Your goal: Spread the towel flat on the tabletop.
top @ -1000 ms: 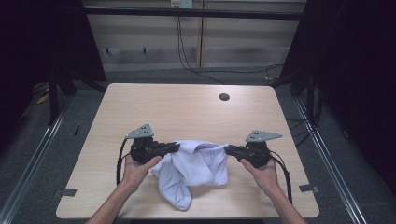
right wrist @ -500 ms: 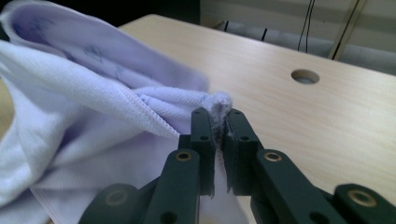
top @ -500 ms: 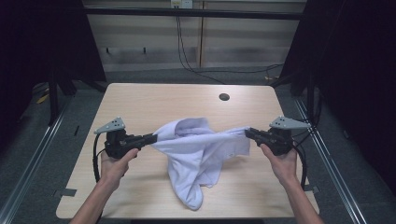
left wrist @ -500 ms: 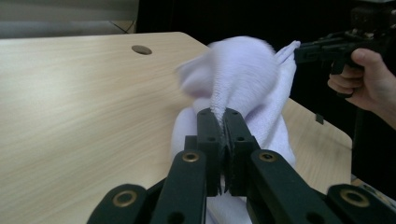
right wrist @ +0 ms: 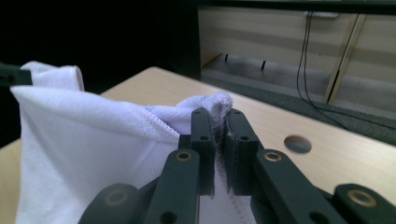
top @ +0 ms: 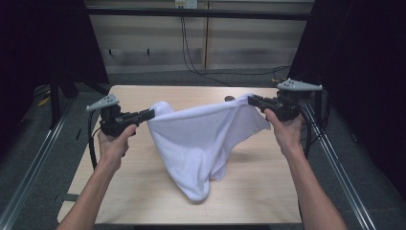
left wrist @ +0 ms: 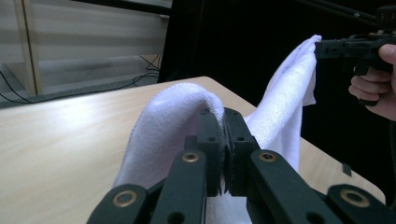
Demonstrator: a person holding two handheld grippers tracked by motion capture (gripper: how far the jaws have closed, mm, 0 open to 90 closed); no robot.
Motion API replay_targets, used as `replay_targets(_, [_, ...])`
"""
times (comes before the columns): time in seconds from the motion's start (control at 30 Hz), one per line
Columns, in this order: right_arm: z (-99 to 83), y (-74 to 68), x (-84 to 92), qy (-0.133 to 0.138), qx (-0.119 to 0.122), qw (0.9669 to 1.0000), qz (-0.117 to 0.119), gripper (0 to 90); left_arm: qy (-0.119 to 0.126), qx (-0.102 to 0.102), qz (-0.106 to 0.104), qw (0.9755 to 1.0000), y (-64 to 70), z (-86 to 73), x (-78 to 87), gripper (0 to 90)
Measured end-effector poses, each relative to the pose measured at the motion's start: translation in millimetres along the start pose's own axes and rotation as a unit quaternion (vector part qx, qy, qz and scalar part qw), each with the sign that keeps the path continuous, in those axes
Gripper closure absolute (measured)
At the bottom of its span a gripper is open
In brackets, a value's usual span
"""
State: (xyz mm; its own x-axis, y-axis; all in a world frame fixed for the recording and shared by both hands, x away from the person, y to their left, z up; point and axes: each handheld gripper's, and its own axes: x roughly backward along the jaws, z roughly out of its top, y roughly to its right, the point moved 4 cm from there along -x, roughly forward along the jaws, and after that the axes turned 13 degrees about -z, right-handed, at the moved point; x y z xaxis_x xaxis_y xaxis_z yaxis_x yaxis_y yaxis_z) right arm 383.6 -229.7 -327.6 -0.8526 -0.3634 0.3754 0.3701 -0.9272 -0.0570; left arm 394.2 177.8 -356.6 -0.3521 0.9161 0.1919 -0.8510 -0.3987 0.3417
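A white towel [top: 201,139] hangs stretched between my two grippers above the wooden table [top: 143,189], its lower end sagging onto the tabletop. My left gripper [top: 151,114] is shut on the towel's left corner. Its jaws pinch the folded white towel edge [left wrist: 187,100] in the left gripper view. My right gripper [top: 251,99] is shut on the towel's right corner. In the right gripper view the jaws clamp the hemmed towel corner [right wrist: 215,102]. That view also shows the cloth spreading away to the left. Both grippers are held up off the table, far apart.
A round hole [top: 230,98] [right wrist: 297,143] sits in the table near its far edge. Black frame posts and metal rails run along both sides of the table. Cables hang at the wall behind.
Both hands have risen and moved apart. The towel went from a bunched heap on the table to a lifted, stretched sheet with only its lower end on the tabletop.
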Motion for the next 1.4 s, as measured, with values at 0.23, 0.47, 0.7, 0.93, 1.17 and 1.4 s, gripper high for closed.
replay_targets(0.23, [57.2, 11.2, -16.9, 0.02, 0.001, 0.9997, -0.015, 83.5, 0.03, -0.015, 0.017, 0.9993, -12.5, 55.9, 1.5, 87.4])
replay_targets(0.47, [100.8, 13.2, -0.3, 0.089, -0.007, 0.996, 0.002, 83.8, 0.042, -0.071, 0.0, 0.9966, 22.7, 83.7, 11.7, 87.4])
replay_targets(0.7, [-5.0, 17.6, -2.8, -0.005, 0.01, 0.9998, 0.017, 84.1, -0.045, -0.019, -0.038, 0.9981, 22.9, -18.7, -13.1, 87.3])
replay_targets(0.93, [-103.9, 31.5, 4.9, -0.085, -0.001, 0.9961, 0.024, 84.1, -0.119, 0.024, -0.082, 0.9892, 32.9, -104.6, -32.5, 85.4])
replay_targets(1.17, [-157.2, 41.5, 8.8, -0.127, 0.0, 0.9919, 0.011, 83.9, -0.119, 0.035, -0.093, 0.988, 34.3, -119.1, -18.0, 66.6])
replay_targets(1.4, [-176.1, 43.0, 17.7, -0.141, 0.021, 0.9897, -0.012, 55.8, -0.123, 0.063, -0.049, 0.9891, 2.7, -134.5, -3.0, 55.1])
